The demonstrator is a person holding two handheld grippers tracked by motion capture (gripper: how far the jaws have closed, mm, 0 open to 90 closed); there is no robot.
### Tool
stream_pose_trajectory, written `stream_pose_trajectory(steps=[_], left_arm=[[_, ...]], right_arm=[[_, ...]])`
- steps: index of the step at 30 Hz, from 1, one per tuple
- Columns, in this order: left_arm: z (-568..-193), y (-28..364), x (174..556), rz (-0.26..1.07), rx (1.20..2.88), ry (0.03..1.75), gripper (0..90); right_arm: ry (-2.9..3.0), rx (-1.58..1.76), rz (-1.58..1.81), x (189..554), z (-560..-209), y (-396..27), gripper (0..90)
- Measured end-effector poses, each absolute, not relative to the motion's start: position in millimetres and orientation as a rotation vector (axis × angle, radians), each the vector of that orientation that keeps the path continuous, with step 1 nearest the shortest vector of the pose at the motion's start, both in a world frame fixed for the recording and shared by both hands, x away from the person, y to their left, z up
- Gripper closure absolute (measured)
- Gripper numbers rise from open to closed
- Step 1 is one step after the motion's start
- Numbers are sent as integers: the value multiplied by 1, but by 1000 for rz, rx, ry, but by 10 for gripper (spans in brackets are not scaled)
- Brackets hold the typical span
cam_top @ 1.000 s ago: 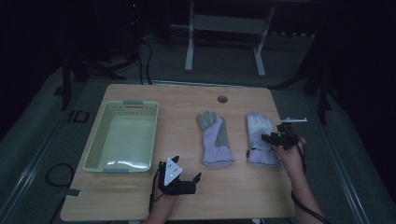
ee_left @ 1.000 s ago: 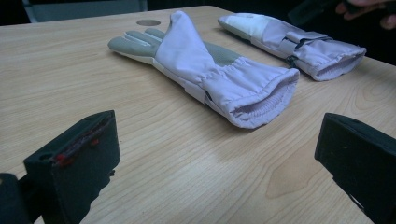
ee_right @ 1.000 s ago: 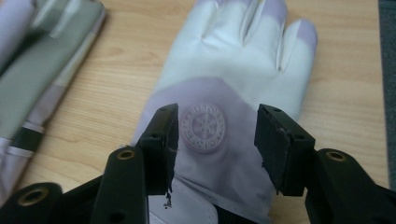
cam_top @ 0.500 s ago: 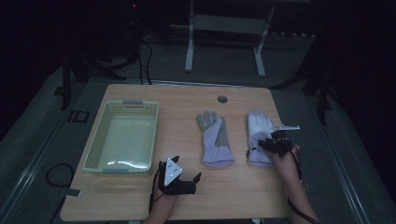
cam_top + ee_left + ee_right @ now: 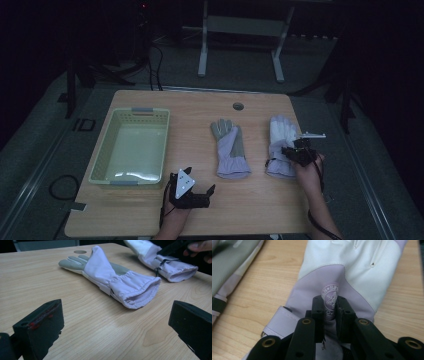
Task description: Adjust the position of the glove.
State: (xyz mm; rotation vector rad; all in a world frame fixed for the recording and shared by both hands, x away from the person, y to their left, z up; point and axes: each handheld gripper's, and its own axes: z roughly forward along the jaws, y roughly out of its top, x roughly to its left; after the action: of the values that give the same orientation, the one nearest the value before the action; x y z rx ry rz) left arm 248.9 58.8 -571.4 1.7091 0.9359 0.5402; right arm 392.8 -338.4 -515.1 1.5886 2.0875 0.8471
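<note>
two lavender fabric gloves lie flat on the light wooden table (image 5: 250,205), and one pale green slatted plastic basket (image 5: 131,145) sits alongside; the places below are told from that basket. the left lavender glove with a grey palm (image 5: 229,148) lies just to the right of the basket, and the right lavender glove with a white back (image 5: 281,145) lies farther right again, with bare wood between the two gloves. each glove has its long axis running from the near edge of the table to the far edge, fingers pointing to the far side and the open elastic cuff toward the person.

the right gripper (image 5: 329,305) has just been closing, and its black jaws now pinch up a fold of the white-backed glove's lavender wrist fabric, right at a round snowflake logo (image 5: 329,298). the left gripper (image 5: 202,194) rests on the table off the basket's near right corner, its jaws wide apart with nothing between them.
</note>
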Motion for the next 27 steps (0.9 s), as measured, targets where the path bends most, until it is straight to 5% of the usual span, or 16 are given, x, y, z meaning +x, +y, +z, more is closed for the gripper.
stream_pose_trajectory(steps=[11, 27], left_arm=[[-571, 59, 249, 543, 1709, 938, 2], [-571, 59, 249, 538, 1708, 936, 2]], right_arm=[[2024, 1533, 910, 387, -453, -336, 796], [2037, 1363, 1005, 382, -376, -278, 795]])
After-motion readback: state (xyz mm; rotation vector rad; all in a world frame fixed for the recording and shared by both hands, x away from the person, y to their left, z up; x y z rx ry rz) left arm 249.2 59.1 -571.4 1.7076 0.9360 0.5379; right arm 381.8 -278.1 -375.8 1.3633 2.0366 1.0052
